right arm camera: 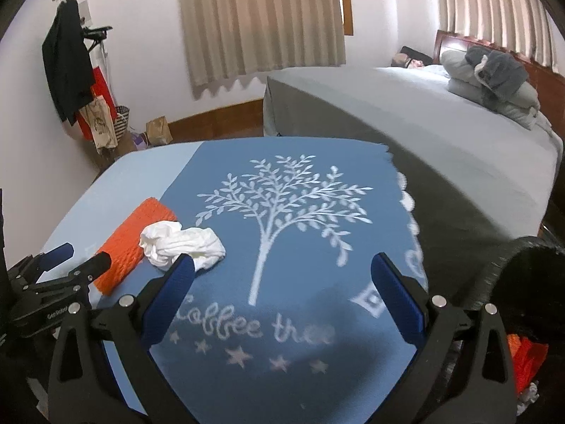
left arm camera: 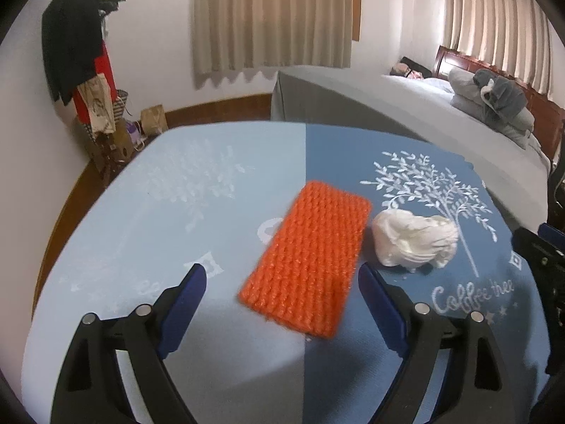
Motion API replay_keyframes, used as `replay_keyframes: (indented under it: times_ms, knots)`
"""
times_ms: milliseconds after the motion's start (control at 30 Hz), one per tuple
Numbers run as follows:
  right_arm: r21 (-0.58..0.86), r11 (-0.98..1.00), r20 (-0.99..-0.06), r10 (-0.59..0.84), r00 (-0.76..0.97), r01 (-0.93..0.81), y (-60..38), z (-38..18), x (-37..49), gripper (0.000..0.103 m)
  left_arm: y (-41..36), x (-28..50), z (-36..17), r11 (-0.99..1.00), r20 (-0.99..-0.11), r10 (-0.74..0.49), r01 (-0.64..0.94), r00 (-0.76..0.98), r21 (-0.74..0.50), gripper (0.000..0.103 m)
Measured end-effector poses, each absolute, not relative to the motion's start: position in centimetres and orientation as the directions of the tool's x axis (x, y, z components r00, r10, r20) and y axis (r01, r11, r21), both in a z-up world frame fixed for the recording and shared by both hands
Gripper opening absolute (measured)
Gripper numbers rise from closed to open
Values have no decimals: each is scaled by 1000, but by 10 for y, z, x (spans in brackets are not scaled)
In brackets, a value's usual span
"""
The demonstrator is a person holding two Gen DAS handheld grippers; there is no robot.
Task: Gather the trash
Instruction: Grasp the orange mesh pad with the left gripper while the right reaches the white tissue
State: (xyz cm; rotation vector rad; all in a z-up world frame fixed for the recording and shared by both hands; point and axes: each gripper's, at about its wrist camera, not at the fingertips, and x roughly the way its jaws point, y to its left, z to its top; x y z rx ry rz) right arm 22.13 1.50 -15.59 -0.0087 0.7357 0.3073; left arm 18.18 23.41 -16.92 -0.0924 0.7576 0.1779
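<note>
Both grippers are spread and empty. The left gripper (left arm camera: 282, 300) hovers over the orange ribbed foam net sleeve (left arm camera: 307, 261) lying flat on the blue tree-print desk (left arm camera: 159, 212); the crumpled white tissue wad (left arm camera: 415, 242) lies just beside it. The right gripper (right arm camera: 282, 282) waits nearby. Judged step: approach to pick-up. The next move calls for lowering the fingers astride the sleeve and closing.

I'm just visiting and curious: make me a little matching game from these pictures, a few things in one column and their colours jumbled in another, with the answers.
Things:
1. knitted cloth
2. crumpled tissue
3. tree print on the tablecloth
4. left gripper fingers

Descriptions:
A. white, wrinkled lump
B. dark blue pads, spread apart
C. orange, flat rectangle
D. white outline with leaves

Pairs: 1-C, 2-A, 3-D, 4-B
</note>
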Motion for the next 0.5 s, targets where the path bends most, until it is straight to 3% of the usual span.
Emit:
replay_keyframes:
  times_ms: [400,500]
  knots:
    - [92,955,-677,268,686,-282,34,-167,241,97,237,199,-186,985,-759,29,-148,650,-89,70]
    - [95,954,-681,270,680,-284,36,-169,242,97,236,197,-184,987,-752,13,-131,659,-98,47]
